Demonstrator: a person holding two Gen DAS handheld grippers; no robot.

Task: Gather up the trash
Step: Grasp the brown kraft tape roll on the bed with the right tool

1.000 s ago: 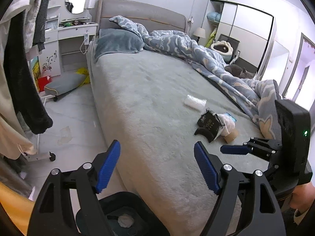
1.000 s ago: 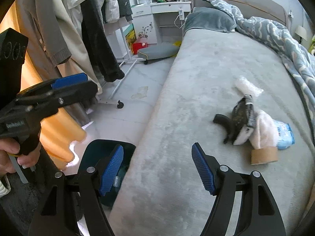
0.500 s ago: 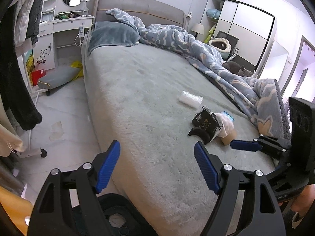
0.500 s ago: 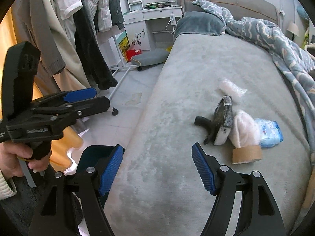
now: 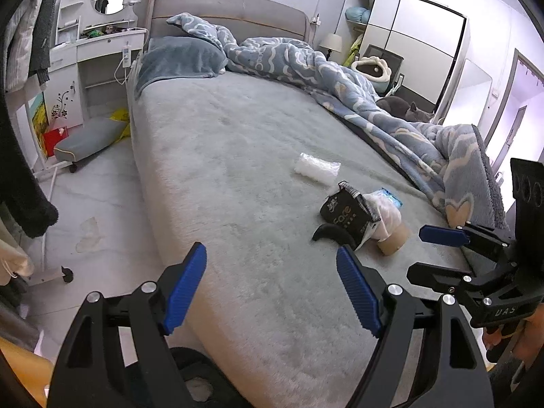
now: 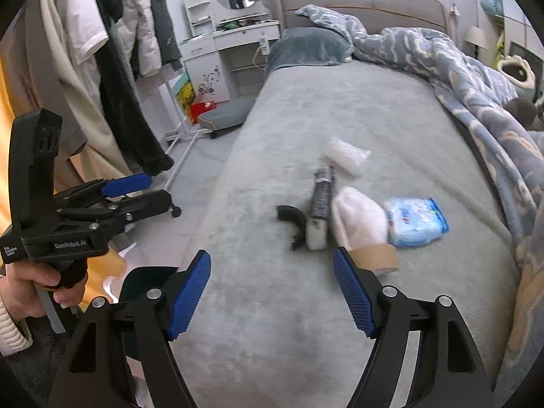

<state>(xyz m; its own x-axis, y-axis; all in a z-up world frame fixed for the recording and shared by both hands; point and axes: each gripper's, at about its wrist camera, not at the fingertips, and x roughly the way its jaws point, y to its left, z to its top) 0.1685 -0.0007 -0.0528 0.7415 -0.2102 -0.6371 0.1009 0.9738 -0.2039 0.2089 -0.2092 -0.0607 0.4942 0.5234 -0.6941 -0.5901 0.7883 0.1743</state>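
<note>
Trash lies in a cluster on the grey bed [image 5: 244, 176]: a black snack bag [image 5: 345, 212] [image 6: 321, 200], a curved black piece [image 5: 328, 233] [image 6: 290, 216], a white crumpled bag [image 6: 357, 219], a brown tape roll [image 5: 394, 241] [image 6: 377, 256], a blue wipes pack [image 6: 416, 221] and a clear wrapper [image 5: 316, 170] [image 6: 346, 154]. My left gripper [image 5: 270, 292] is open and empty at the bed's near corner. My right gripper [image 6: 272, 290] is open and empty, just short of the tape roll. A dark bin [image 6: 142, 282] stands on the floor below.
A blue patterned duvet [image 5: 357, 91] covers the bed's right side, with a grey cat [image 5: 397, 107] behind it. A clothes rack [image 6: 112, 68] with hanging coats stands on the left. A white dresser [image 5: 91, 64] and a low cushion stool [image 5: 88, 137] stand by the headboard.
Both grippers moved forward over the bed toward the trash cluster. The bin slid down and mostly out of the left wrist view. Both stayed open.
</note>
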